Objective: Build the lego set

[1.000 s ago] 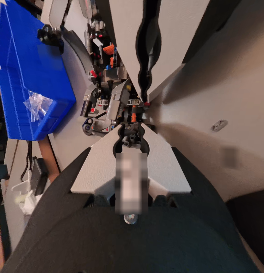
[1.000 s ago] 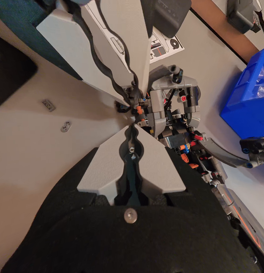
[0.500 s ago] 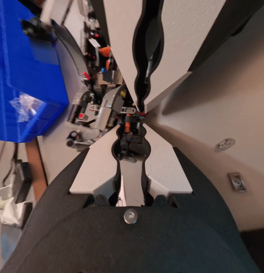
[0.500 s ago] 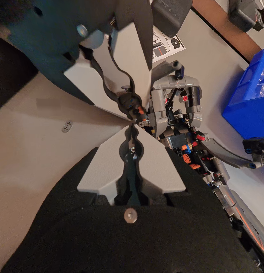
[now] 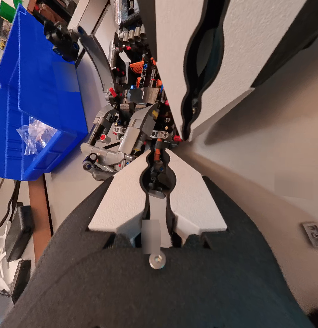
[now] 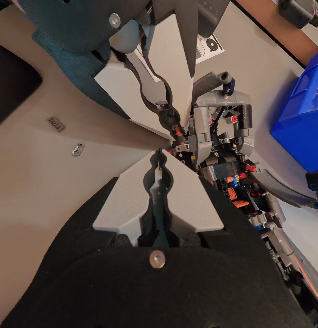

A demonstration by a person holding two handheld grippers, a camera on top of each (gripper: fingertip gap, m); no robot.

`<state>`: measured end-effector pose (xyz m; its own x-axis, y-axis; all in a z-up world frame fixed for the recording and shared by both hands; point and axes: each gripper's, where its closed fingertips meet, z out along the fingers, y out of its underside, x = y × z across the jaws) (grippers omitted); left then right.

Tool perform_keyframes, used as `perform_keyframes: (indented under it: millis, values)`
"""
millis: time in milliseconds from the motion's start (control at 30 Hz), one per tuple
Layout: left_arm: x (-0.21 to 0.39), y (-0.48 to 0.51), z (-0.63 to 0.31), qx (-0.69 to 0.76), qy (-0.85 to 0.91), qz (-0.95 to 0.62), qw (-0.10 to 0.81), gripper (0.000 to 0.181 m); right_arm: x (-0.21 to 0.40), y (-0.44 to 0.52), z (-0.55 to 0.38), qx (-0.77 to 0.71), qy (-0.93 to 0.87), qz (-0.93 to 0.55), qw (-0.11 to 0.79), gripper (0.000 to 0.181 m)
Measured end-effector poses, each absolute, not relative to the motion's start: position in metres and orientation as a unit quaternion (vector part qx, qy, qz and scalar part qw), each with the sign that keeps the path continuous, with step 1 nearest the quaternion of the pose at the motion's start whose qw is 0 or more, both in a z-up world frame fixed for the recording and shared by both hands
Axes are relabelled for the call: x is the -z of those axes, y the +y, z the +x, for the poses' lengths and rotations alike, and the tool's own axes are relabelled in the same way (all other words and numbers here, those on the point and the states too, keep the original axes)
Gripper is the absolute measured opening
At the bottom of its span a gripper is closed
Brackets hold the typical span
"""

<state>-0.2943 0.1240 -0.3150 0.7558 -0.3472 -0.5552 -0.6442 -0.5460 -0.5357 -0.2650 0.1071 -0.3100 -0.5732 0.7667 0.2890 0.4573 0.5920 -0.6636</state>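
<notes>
The grey and black lego model point(image 5: 133, 127) lies on the pale table, also in the right wrist view point(image 6: 224, 134). My left gripper point(image 5: 157, 151) is shut on the model's near end, a dark stub with an orange pin point(image 5: 156, 156) between its fingers. In the right wrist view it reaches in from the top point(image 6: 177, 134). My right gripper point(image 6: 159, 150) is shut, with its tips against a small red pin point(image 6: 170, 152) on the model's side. It enters the left wrist view from above point(image 5: 184, 140). I cannot tell whether it pinches the pin.
A blue bin point(image 5: 39, 88) holding a clear plastic bag stands beside the model, also in the right wrist view point(image 6: 300, 124). A curved grey panel point(image 5: 99, 62) sticks out from the model. Two small grey pieces point(image 6: 56, 124) point(image 6: 78, 150) lie loose on the table. A printed sheet point(image 6: 209, 48) lies behind.
My left gripper has pushed farther onto the model's end, so its body now fills the top of the right wrist view. The right gripper has stayed shut at the same spot.
</notes>
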Motion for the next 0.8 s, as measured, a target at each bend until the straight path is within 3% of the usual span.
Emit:
perform_keyframes:
  millis: [167, 467, 800]
  values:
    - [0.314, 0.123, -0.292, -0.192, 0.312, -0.851, 0.376, 0.004, 0.291, 0.109, -0.270, -0.274, -0.830, -0.371, 0.314, 0.000]
    - [0.314, 0.120, -0.292, -0.197, 0.347, -0.846, 0.353, 0.003, 0.308, 0.122, -0.274, -0.187, -0.845, -0.362, 0.346, 0.008]
    - [0.314, 0.119, -0.291, -0.194, 0.359, -0.840, 0.357, 0.003, 0.309, 0.126, -0.274, -0.173, -0.845, -0.360, 0.355, 0.000]
